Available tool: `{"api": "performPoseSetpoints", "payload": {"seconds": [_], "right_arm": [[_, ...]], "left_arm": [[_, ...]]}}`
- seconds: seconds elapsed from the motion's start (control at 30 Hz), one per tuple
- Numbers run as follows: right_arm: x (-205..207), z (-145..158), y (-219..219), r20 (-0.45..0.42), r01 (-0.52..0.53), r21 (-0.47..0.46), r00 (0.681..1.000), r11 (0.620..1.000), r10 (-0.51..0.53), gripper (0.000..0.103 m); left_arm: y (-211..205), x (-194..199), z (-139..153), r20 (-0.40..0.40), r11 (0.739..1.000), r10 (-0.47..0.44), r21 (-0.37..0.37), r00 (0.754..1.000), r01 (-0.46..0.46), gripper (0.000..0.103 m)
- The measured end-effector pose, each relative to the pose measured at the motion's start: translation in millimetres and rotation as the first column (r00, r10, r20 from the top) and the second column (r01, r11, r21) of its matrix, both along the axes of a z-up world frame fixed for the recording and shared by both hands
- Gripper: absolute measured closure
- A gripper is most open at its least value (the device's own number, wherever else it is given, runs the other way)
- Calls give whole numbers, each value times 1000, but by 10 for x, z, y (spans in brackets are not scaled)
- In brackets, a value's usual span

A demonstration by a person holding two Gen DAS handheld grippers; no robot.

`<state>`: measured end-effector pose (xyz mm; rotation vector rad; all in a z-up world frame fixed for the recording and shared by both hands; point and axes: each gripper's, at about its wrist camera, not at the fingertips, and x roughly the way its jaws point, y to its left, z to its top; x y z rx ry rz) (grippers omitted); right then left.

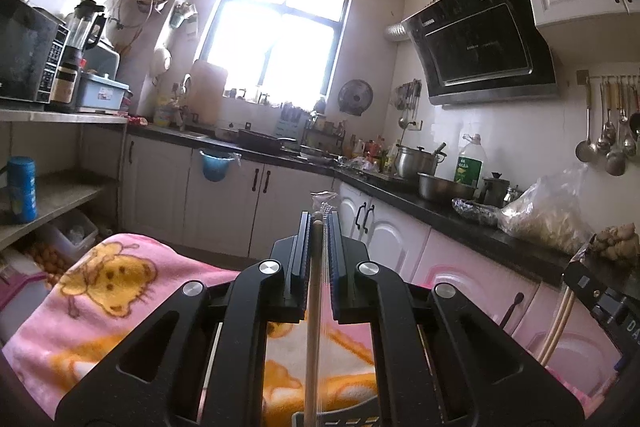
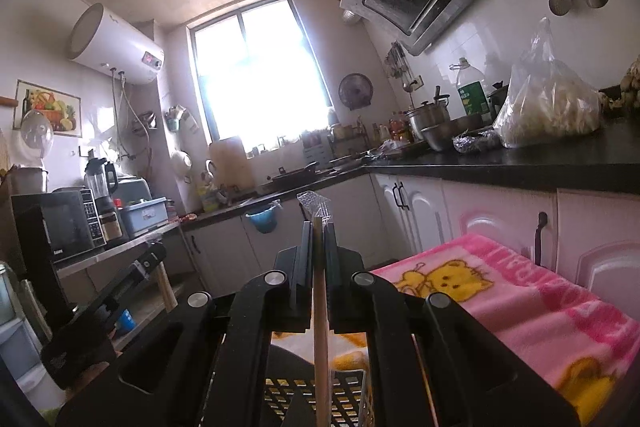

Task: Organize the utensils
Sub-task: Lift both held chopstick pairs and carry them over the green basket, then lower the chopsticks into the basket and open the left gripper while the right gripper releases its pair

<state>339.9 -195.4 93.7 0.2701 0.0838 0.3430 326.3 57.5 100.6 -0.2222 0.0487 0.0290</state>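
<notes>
**Both claws pinch chopsticks above a pink blanket**

A pale wooden chopstick in a clear wrapper runs lengthwise between the fingers of the left claw, which is pressed together on it; the wrapper's tip sticks out past the fingertips. The right claw likewise pinches a wooden chopstick, its clear wrapper poking out at the far end.

Under both claws lies a pink blanket printed with yellow bears. A black perforated basket sits on it at the near edge of the right wrist view, right below the chopstick. In the left wrist view the right claw's body shows at the right edge with pale sticks hanging from it; in the right wrist view the left claw's body appears at the left.

Beyond, white cabinets carry a dark bench that wraps the far and right walls. On it stand a steel pot, a green-labelled bottle and a plastic bag. A range hood hangs above, ladles on a rail to its right. A bright window fills the far wall. At left, a microwave and blender stand on a shelf.
</notes>
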Motion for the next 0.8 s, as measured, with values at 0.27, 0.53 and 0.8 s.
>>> {"api": "performPoseSetpoints", "payload": {"seconds": [0.27, 0.53, 0.8], "right_arm": [[-137, -20, -79, -9, -11, 2, 1000, 1000, 11, 97], [-229, -144, -141, -95, -34, 8, 995, 999, 35, 94], [-417, -200, -153, -127, -65, 24, 990, 998, 67, 79]], "left_arm": [[49, -73, -88, -63, 999, -37, -24, 997, 36, 85], [60, -221, -139, -169, 996, -92, -8, 981, 92, 73], [126, -417, -201, -289, 992, -126, -61, 949, 113, 66]]}}
